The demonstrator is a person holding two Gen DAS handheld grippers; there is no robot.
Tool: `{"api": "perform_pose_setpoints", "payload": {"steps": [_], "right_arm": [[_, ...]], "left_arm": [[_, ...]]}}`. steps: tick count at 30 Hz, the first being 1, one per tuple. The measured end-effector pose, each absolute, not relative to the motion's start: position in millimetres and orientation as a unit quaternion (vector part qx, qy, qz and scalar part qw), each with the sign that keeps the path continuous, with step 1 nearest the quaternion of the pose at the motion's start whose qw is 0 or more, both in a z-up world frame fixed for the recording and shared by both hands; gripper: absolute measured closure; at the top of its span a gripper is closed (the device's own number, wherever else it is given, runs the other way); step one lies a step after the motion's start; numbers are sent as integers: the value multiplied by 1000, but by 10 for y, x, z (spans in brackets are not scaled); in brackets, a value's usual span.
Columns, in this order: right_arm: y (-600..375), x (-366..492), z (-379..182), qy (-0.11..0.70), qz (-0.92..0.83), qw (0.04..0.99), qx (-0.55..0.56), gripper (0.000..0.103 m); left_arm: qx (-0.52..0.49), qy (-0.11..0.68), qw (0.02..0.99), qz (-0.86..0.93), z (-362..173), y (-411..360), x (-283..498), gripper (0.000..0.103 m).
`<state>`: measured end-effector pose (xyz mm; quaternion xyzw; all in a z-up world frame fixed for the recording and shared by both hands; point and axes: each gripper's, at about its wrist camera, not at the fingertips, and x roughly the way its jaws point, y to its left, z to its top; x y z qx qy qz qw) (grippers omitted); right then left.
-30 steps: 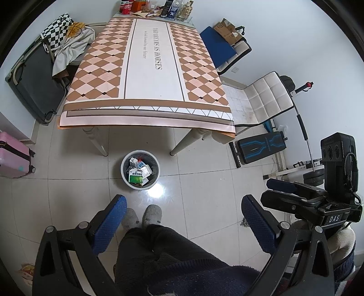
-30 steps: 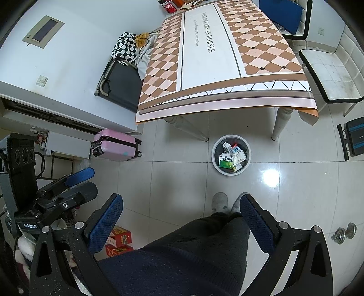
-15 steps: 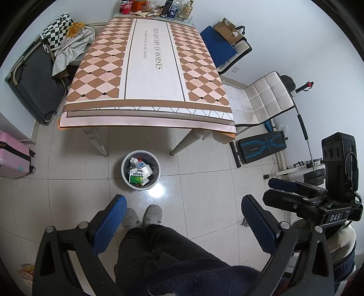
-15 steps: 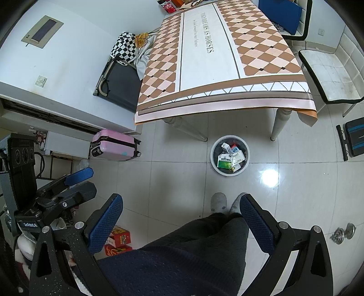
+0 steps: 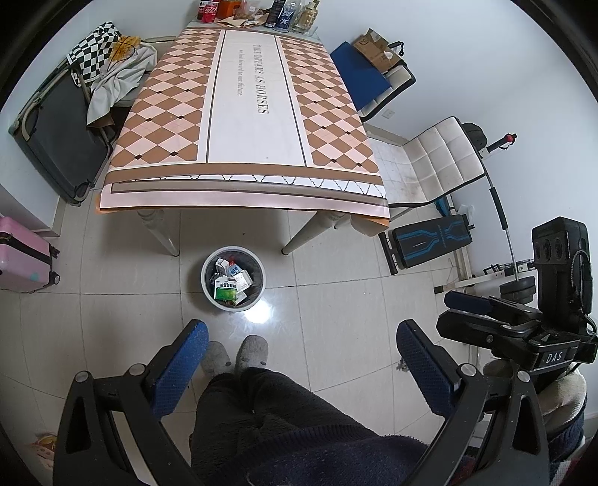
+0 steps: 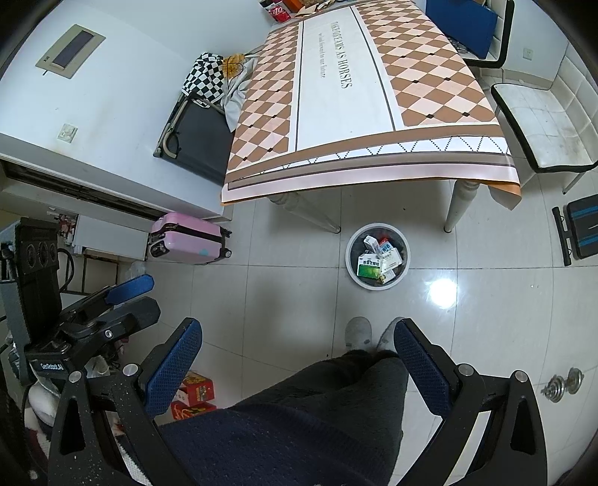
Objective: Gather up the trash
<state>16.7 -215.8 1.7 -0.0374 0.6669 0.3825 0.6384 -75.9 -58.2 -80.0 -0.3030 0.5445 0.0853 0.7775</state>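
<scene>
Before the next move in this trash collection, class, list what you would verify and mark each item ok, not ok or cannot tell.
1. Left gripper open and holding nothing: ok.
2. Right gripper open and holding nothing: ok.
3. Bin upright on the floor by the table: ok.
4. Room left in the bin above the boxes: cannot tell.
5. Near part of the table free of trash: ok.
6. Whether the bottles and cans at the table's far end are trash: cannot tell.
</scene>
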Motion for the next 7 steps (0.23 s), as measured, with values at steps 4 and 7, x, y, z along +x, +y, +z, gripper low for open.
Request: {"api": "perform_pose_setpoints", "payload": {"steps": [4,7], "right_arm": [[-2161,169,19,669,382,637,-37,0],[-2149,180,22,669,381,637,-38,0]], "left_arm": [[-305,544,777,84,-812,-559,-772,0],[-306,544,777,83,-809,-560,-776,0]]}}
